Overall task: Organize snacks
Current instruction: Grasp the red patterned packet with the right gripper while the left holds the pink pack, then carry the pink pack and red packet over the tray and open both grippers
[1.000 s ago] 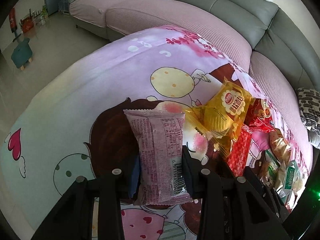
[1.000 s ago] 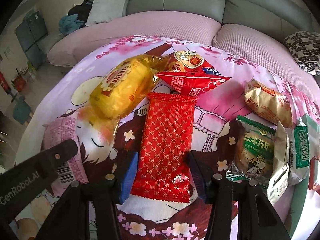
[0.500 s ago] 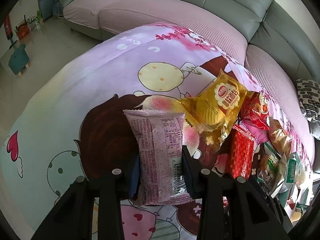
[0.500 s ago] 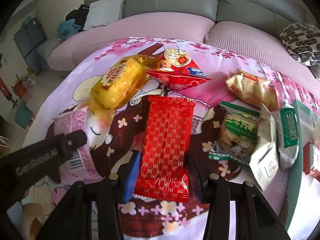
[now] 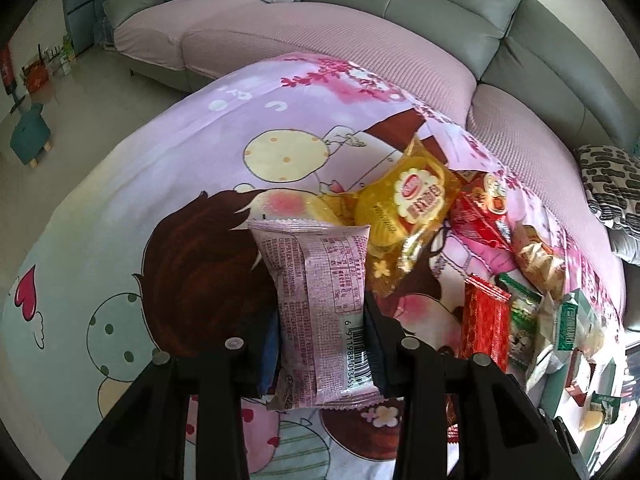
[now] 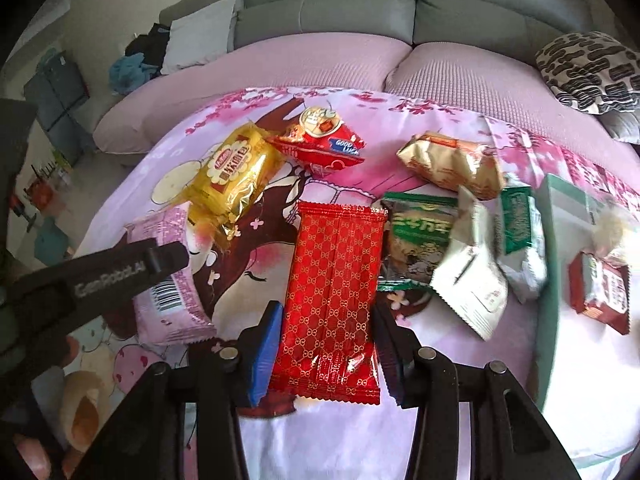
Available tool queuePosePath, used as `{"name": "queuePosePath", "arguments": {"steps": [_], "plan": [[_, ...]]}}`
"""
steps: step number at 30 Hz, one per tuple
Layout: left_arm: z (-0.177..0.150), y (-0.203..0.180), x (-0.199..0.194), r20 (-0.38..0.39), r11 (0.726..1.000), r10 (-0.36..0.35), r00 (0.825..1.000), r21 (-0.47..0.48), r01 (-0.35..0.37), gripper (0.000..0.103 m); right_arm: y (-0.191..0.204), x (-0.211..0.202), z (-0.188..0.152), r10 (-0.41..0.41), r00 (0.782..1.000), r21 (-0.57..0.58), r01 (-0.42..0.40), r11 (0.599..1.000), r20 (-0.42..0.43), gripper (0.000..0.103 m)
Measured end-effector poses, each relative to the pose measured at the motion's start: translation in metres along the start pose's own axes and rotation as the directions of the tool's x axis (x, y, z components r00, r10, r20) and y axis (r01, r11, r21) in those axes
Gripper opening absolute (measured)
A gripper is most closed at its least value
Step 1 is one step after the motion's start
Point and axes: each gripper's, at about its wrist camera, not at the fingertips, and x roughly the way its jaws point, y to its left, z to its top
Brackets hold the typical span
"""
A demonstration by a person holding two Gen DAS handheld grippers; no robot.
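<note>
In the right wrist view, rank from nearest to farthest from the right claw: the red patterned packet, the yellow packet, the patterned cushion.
1. Red patterned packet: between the right claw's fingers.
2. Yellow packet: farther up the cloth, to the left.
3. Patterned cushion: on the sofa, far right.

1. Your left wrist view looks steeply down along its two fingers (image 5: 276,344) onto the cartoon-print cloth (image 5: 168,152), close above it, with the grey sofa (image 5: 420,4) beyond.
2. Your right wrist view looks down likewise, close above the cloth (image 6: 420,120), facing the sofa (image 6: 328,4).
3. Both views share the yellow packet (image 5: 416,200) (image 6: 232,172), the pink packet (image 5: 320,300) (image 6: 172,292) and the red packet (image 5: 484,320) (image 6: 336,288).
</note>
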Motion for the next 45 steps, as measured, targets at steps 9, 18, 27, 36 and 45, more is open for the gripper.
{"name": "queuePosePath", "arguments": {"steps": [9, 18, 27, 36, 45], "plan": [[-0.004, -0.020, -0.024, 0.058, 0.999, -0.009, 0.998, 0.047, 0.006, 0.039, -0.016, -0.038, -0.001, 0.031, 0.997, 0.022, -0.033, 0.999, 0.077, 0.047], [-0.012, -0.054, -0.043, 0.095, 0.992, -0.044, 0.995, 0.120, 0.033, 0.039, -0.054, -0.063, -0.003, 0.007, 0.992, 0.112, -0.021, 0.993, 0.123, 0.047], [-0.039, -0.123, -0.055, 0.060, 0.948, -0.177, 0.982, 0.280, 0.154, 0.039, -0.140, -0.106, -0.008, -0.129, 0.974, 0.305, 0.068, 0.950, 0.183, 0.047], [-0.080, -0.196, -0.067, -0.014, 0.851, -0.289, 0.957, 0.453, 0.264, 0.039, -0.221, -0.145, -0.029, -0.270, 0.943, 0.484, 0.147, 0.863, 0.195, 0.047], [-0.123, -0.248, -0.060, -0.111, 0.764, -0.300, 0.947, 0.567, 0.309, 0.039, -0.262, -0.161, -0.049, -0.314, 0.935, 0.544, 0.180, 0.820, 0.164, 0.047]]}}
